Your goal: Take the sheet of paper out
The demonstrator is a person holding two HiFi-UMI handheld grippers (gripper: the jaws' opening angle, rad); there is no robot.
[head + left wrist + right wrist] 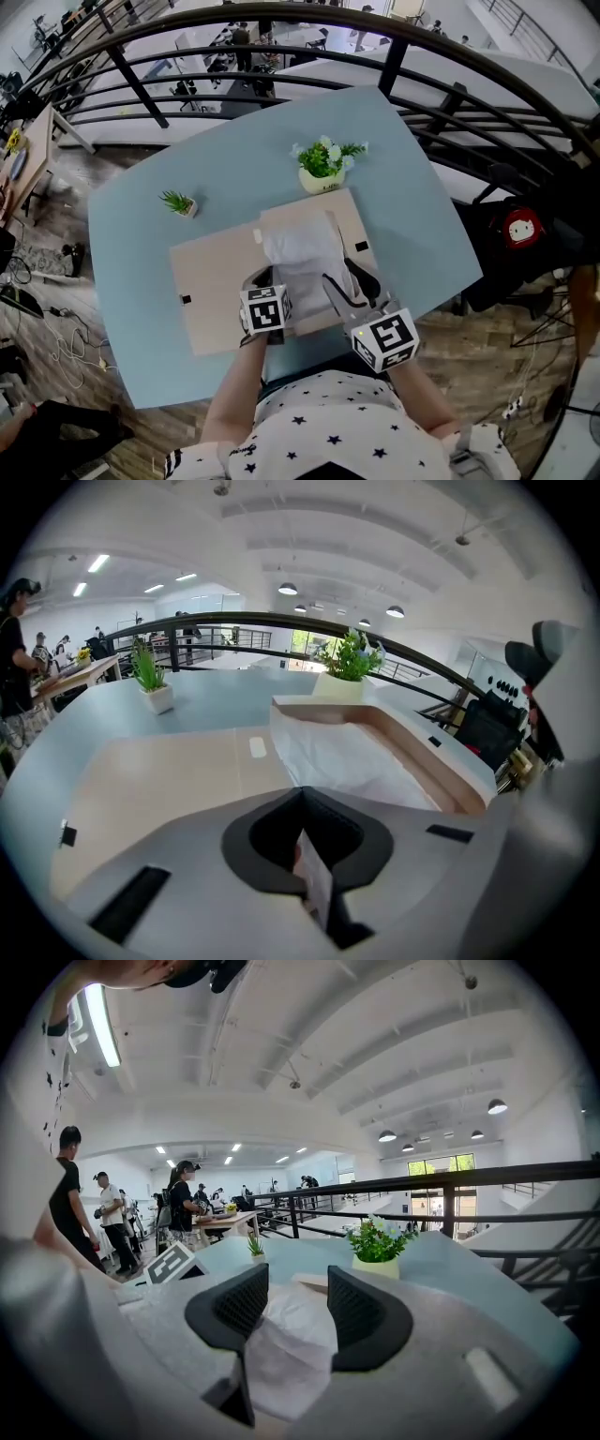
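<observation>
A shallow cardboard box (361, 246) lies open on the blue table (131, 281), its lid (211, 286) folded flat to the left. A crumpled white sheet of paper (300, 255) fills the box. My left gripper (265, 278) is at the sheet's near left edge, shut on it; in the left gripper view (302, 797) a fold of the paper (317, 885) is pinched between the jaws while the rest of the sheet (347, 757) spreads ahead in the box (441, 771). My right gripper (344, 278) hovers over the sheet's near right part, open (298, 1302), with paper (286, 1349) below the gap.
A potted flowering plant (323, 167) stands just behind the box, and a small green succulent (178, 202) is at the left rear. A black railing (281, 56) curves round the table's far side. A dark bag (516, 234) sits to the right. People stand in the distance (66, 1194).
</observation>
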